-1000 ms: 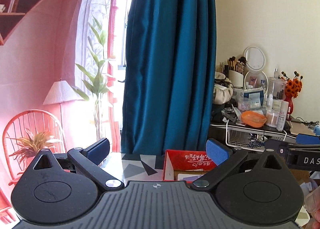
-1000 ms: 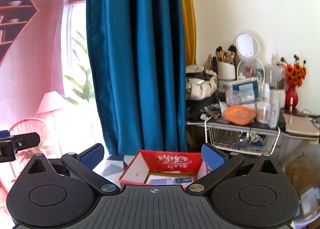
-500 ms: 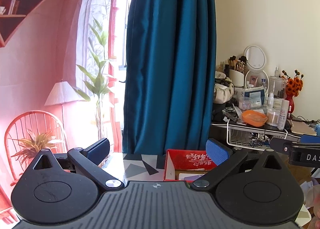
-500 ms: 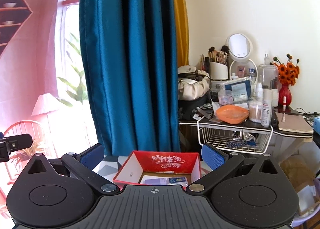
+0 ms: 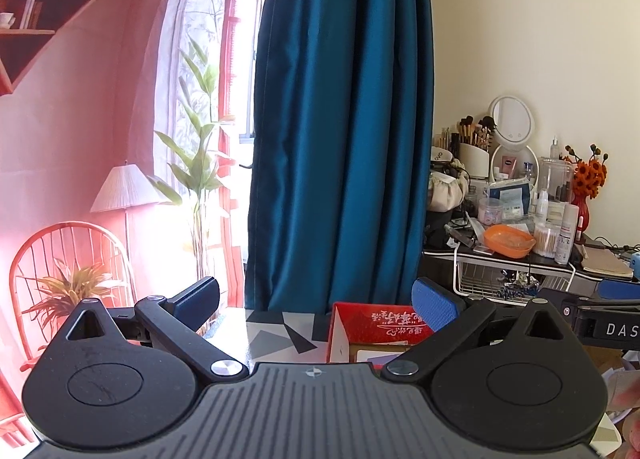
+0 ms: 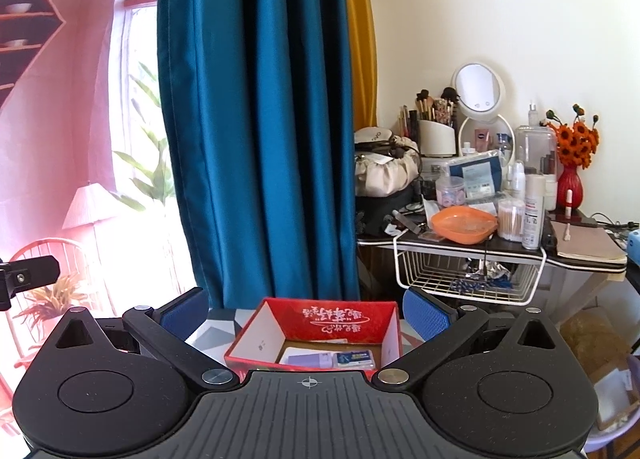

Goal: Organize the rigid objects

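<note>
A red open box (image 6: pixel 320 329) with white inner walls sits on a table with a grey, black and white geometric top (image 6: pixel 222 319), straight ahead of my right gripper (image 6: pixel 306 313). Flat cards or small packets (image 6: pixel 332 359) lie inside it. That gripper is open and holds nothing. In the left wrist view the same red box (image 5: pixel 376 329) lies ahead and to the right of my left gripper (image 5: pixel 316 301), which is also open and holds nothing. The right gripper's body (image 5: pixel 600 315) shows at the right edge of that view.
A blue curtain (image 6: pixel 256 119) hangs behind the table. To the right stands a cluttered dressing table (image 6: pixel 480 243) with a mirror, brushes, bottles, an orange dish (image 6: pixel 462 223) and a wire basket (image 6: pixel 468 275). A red chair (image 5: pixel 68 263), a lamp and plants are at the left.
Both grippers have shifted slightly, with the right one swinging so that the red box sits more centrally between its fingers. Both stay open.
</note>
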The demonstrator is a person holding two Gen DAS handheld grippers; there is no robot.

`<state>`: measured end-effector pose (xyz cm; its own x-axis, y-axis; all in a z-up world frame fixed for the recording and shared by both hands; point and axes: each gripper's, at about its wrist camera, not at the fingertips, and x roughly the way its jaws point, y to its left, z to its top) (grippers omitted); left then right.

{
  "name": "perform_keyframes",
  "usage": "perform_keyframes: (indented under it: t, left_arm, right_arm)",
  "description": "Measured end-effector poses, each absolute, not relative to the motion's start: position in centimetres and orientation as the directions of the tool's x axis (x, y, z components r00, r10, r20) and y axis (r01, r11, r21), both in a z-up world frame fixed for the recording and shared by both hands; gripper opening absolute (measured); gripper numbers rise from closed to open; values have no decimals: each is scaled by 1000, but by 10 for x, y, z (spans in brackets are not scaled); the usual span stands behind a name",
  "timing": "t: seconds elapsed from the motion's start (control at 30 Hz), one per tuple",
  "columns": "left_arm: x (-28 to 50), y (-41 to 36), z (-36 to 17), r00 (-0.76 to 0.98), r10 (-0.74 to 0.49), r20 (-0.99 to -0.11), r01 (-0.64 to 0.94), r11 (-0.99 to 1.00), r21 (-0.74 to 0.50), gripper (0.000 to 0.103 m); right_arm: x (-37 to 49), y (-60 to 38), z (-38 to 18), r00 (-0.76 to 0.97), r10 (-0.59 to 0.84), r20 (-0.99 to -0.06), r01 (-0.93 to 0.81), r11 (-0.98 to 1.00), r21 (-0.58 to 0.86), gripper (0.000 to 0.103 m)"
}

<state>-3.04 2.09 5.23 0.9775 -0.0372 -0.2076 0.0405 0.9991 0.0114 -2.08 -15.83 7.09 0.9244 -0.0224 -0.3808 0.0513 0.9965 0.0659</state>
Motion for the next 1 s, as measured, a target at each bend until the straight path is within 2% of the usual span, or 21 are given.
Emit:
perform_keyframes:
  t: [1.0]
  left_arm:
    - [-24, 21, 47, 967, -46, -252, 51, 999, 12, 103]
  right_arm:
    - [-13, -157, 60, 911, -15, -412, 49, 996, 73, 103]
